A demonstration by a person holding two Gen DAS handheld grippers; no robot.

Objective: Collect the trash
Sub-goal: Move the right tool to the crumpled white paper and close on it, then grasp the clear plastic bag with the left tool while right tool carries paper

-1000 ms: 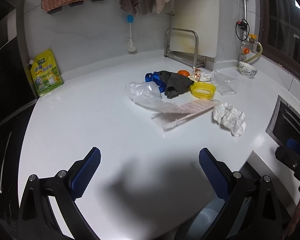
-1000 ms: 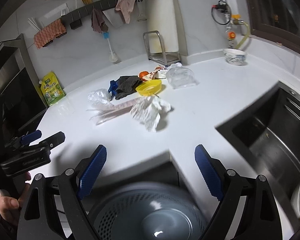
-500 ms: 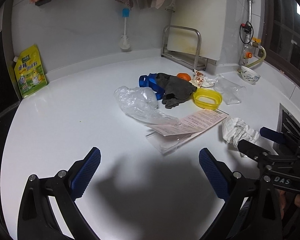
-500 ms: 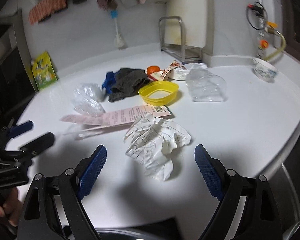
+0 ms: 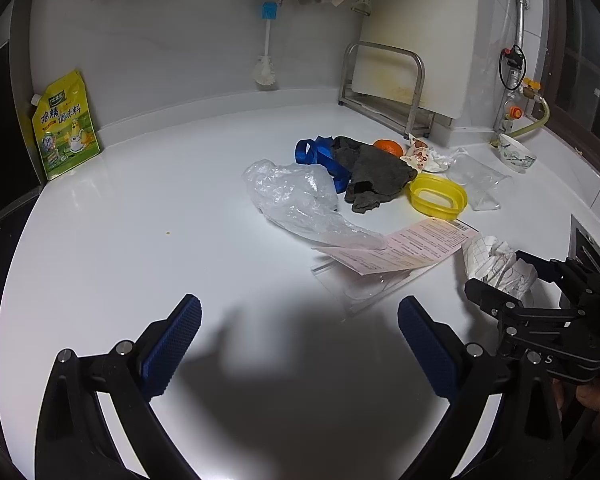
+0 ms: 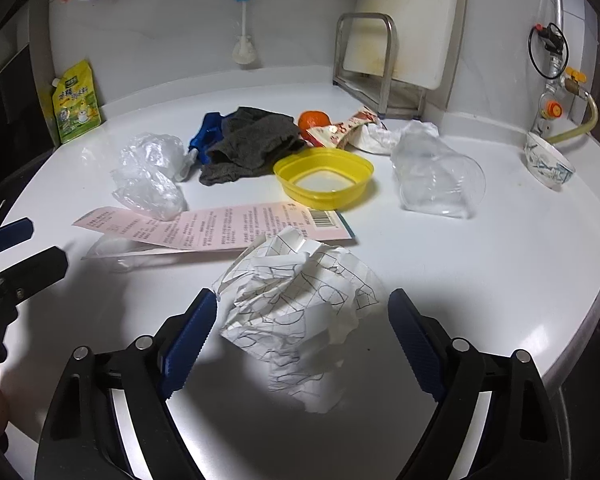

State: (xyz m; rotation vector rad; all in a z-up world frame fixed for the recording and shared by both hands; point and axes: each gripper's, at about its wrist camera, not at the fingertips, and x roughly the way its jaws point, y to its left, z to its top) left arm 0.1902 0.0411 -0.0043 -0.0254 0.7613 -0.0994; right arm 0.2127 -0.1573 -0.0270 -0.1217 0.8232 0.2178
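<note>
Crumpled paper (image 6: 300, 300) with printed line drawings lies on the white counter (image 5: 140, 240) near its front edge, between the wide-spread fingers of the right gripper (image 6: 300, 336), which do not touch it. Just behind it lies a long pink receipt (image 6: 220, 228), partly over a clear plastic sleeve (image 6: 116, 252). Further toward the back wall are a crinkled clear bag (image 6: 148, 176), a yellow plastic ring-shaped lid (image 6: 324, 178), a grey cloth (image 6: 252, 144) over a blue strap (image 6: 208, 128), an orange fruit (image 6: 314, 119), a snack wrapper (image 6: 340, 128) and a crushed clear cup (image 6: 436, 172). The left gripper (image 5: 300, 344) hovers over bare counter at the front edge, fingers wide and holding nothing. A yellow pouch (image 5: 64, 128) leans at the back left corner, a bowl (image 6: 548, 164) stands at the right edge.
</note>
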